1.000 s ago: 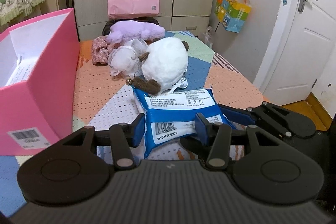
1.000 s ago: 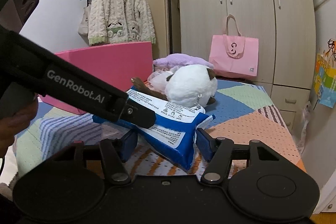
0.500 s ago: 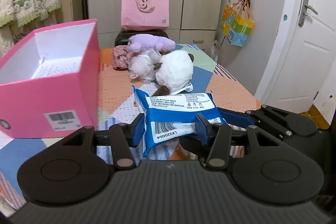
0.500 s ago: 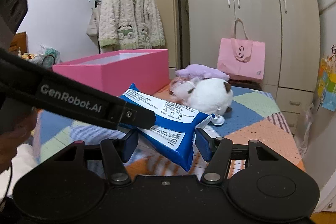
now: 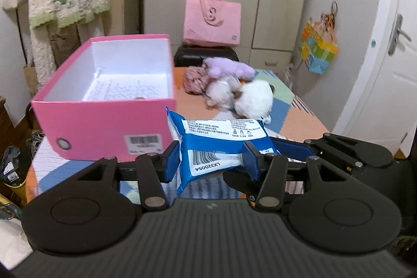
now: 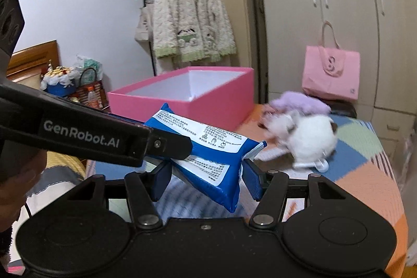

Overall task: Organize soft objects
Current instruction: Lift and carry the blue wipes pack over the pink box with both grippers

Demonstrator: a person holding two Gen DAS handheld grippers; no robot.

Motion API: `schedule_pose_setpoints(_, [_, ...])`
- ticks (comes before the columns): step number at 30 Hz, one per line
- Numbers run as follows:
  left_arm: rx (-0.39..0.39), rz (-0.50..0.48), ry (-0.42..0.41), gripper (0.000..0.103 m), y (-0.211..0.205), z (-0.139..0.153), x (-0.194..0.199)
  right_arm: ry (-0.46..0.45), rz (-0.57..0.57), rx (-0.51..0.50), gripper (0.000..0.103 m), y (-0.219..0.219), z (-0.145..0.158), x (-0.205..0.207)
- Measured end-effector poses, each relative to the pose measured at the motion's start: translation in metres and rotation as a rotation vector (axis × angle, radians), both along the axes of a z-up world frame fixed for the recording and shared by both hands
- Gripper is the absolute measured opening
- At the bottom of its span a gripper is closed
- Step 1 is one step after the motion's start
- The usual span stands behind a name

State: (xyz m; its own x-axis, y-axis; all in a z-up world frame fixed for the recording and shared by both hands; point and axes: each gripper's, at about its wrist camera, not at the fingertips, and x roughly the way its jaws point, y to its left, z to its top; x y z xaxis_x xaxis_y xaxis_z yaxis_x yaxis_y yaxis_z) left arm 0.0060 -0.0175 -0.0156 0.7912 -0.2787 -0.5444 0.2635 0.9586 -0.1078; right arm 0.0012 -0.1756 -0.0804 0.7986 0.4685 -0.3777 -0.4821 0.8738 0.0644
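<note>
Carrying a blue wet-wipes pack (image 5: pixel 219 145) toward the open pink box (image 5: pixel 104 127), held by two grippers.

Left wrist view: the left gripper (image 5: pixel 211 160) is clamped on the pack's near end, above the bench (image 5: pixel 299 119) with its patchwork cover; the right gripper (image 5: pixel 292 150) reaches in from the right side. The pack is soft, so I judge it could sag and catch the box's rim if carried too low. Plush toys (image 5: pixel 252 100) lie beyond, a pink tote bag (image 5: pixel 211 22) by the wardrobe.
Right wrist view: the right gripper (image 6: pixel 206 176) brackets the pack's corner, pads touching; uneven pulls might twist it free. A fleece jacket (image 6: pixel 190 17) hangs behind.
</note>
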Motion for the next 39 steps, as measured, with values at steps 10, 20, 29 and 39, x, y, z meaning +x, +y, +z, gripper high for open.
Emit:
schedule_pose_setpoints(10, [-0.029, 0.044, -0.08, 0.05, 0.037, 0.027, 0.005, -0.082, 0.087, -0.056, 0.065, 0.036, 0.04, 0.01])
schedule_pose_setpoints(20, [-0.069, 0.064, -0.12, 0.049, 0.07, 0.048, 0.06, -0.164, 0.114, -0.103, 0.065, 0.063, 0.066, 0.054])
schedule_pose_setpoints(29, [-0.079, 0.095, -0.1, 0.049, 0.096, 0.048, 0.136, -0.206, 0.116, -0.134, 0.065, 0.089, 0.074, 0.124])
schedule_pose_setpoints(39, [-0.146, 0.086, 0.065, 0.049, 0.124, 0.017, 0.211, -0.061, 0.134, -0.198, 0.065, 0.114, 0.06, 0.197])
